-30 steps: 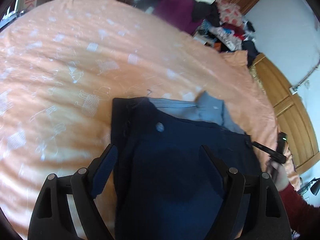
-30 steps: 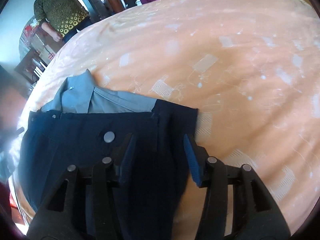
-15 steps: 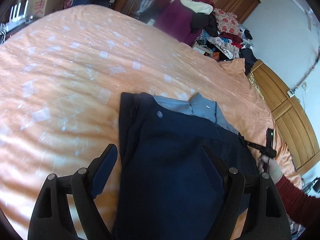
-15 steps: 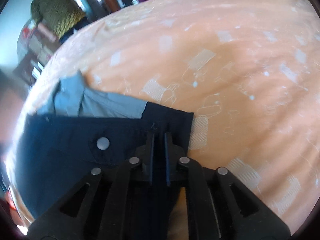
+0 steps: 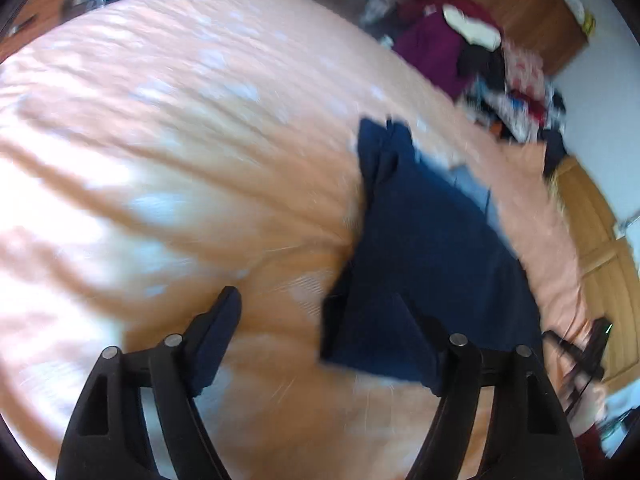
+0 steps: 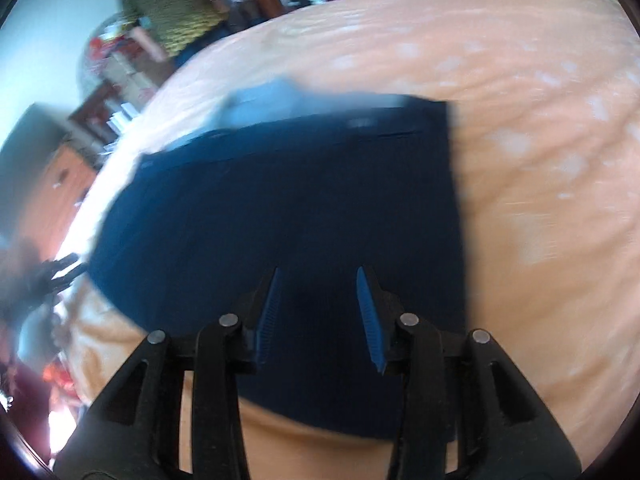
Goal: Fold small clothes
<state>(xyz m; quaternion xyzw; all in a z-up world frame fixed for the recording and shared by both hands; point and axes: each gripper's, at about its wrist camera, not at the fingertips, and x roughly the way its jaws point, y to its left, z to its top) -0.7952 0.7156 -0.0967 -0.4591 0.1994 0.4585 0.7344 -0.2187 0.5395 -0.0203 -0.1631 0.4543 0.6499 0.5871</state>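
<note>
Navy cloth, the folded garment (image 6: 288,220), lies flat on the orange bedspread (image 5: 160,160), a grey-blue lining showing at its far edge. We hold the right gripper (image 6: 320,312) over its near half, jaws partly apart and empty. Our left gripper (image 5: 324,332) hangs wide open and empty, the garment's left edge between its fingers. One fold appears done; next we judge a fresh grasp of an edge is needed.
</note>
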